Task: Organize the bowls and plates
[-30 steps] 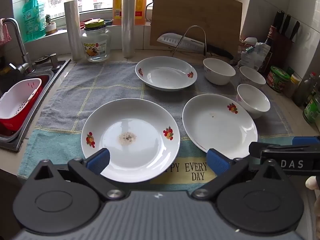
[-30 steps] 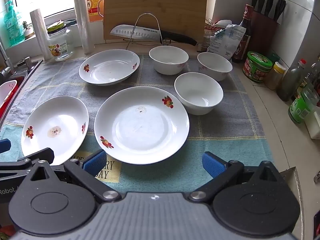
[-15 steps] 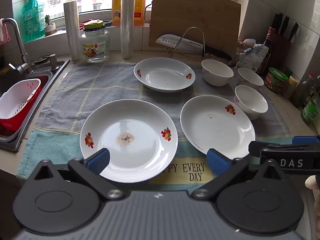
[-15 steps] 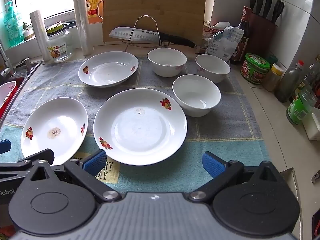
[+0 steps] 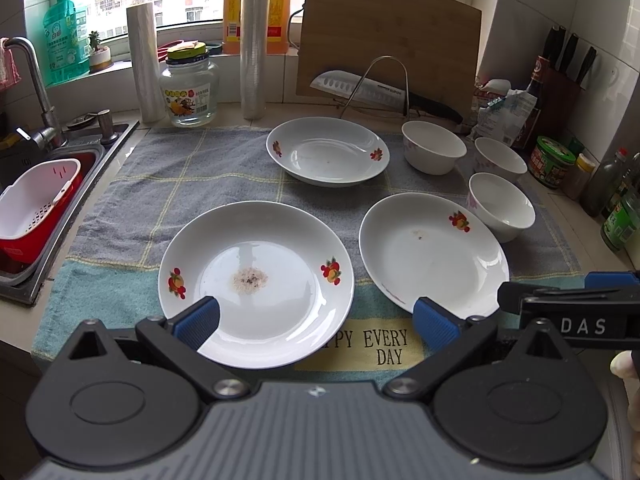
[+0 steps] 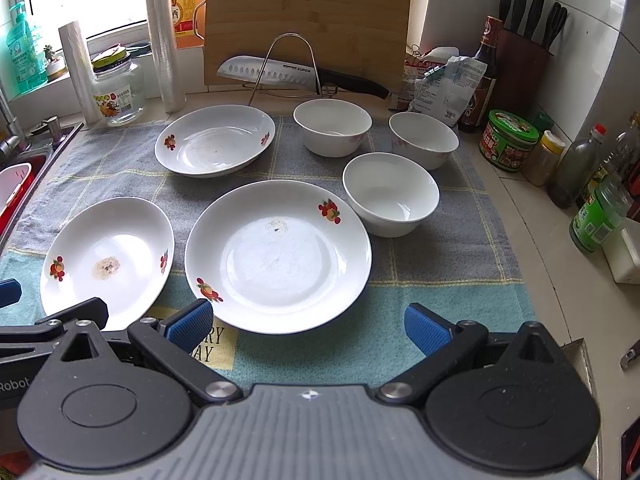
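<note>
Hovering at the near edge of the towel point(image 5: 120, 208), both grippers are spread wide and hold nothing. Left gripper point(image 5: 316, 320) sits directly over the near rim of the left plate point(image 5: 256, 280), which carries a crumb smear at its centre; its fingertips straddle that rim, one pad over the plate, the other over the towel's printed patch. Right gripper point(image 6: 308, 326) faces the middle plate point(image 6: 278, 254), whose near rim lies just ahead of and between its pads, not touching. Third plate, far plate point(image 6: 216, 140), lies beyond both, nearer the cutting board point(image 6: 308, 20). Three bowls point(image 6: 390, 192) cluster far right: one just beside the middle plate's right rim, two further back, near each other but apart. Nothing stacked yet; task judged at its start. Plates are round, so no long axis constrains the approach; what matters is rim access from the near side. Judgement: each gripper has its own plate straight ahead, left gripper already closest to contact. Bowls lie on the right gripper's side, so the right hand is the likelier one for them. Risk: thin glazed rims may slip in a pinch.
</note>
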### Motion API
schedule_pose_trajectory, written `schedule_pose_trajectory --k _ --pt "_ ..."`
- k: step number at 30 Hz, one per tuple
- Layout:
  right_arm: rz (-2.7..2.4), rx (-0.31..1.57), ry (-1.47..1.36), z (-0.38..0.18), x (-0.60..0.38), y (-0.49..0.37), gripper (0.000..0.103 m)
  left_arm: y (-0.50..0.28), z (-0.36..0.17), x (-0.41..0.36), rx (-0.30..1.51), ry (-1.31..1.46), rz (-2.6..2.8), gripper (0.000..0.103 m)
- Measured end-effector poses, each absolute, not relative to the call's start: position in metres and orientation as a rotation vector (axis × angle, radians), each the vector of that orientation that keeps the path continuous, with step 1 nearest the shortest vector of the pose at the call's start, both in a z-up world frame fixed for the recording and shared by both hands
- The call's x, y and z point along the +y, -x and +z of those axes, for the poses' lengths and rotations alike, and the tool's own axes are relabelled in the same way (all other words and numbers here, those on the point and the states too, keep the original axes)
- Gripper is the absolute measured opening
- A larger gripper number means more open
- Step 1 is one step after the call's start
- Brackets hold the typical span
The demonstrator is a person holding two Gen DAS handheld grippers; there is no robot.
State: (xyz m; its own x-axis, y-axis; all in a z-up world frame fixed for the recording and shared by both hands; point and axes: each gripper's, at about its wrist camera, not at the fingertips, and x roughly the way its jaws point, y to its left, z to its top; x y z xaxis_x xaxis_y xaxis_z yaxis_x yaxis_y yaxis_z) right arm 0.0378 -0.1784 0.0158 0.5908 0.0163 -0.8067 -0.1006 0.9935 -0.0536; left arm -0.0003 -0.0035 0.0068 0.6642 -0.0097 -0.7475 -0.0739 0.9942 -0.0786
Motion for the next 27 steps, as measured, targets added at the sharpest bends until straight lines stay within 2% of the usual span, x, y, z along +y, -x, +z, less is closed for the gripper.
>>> schedule_pose_trajectory --k 27 --pt "0.069 0.929 0.107 0.0164 -0.1769 -0.0412 0.103 -0.0005 0.0067 -0.0019 0.835 0.108 0.045 0.102"
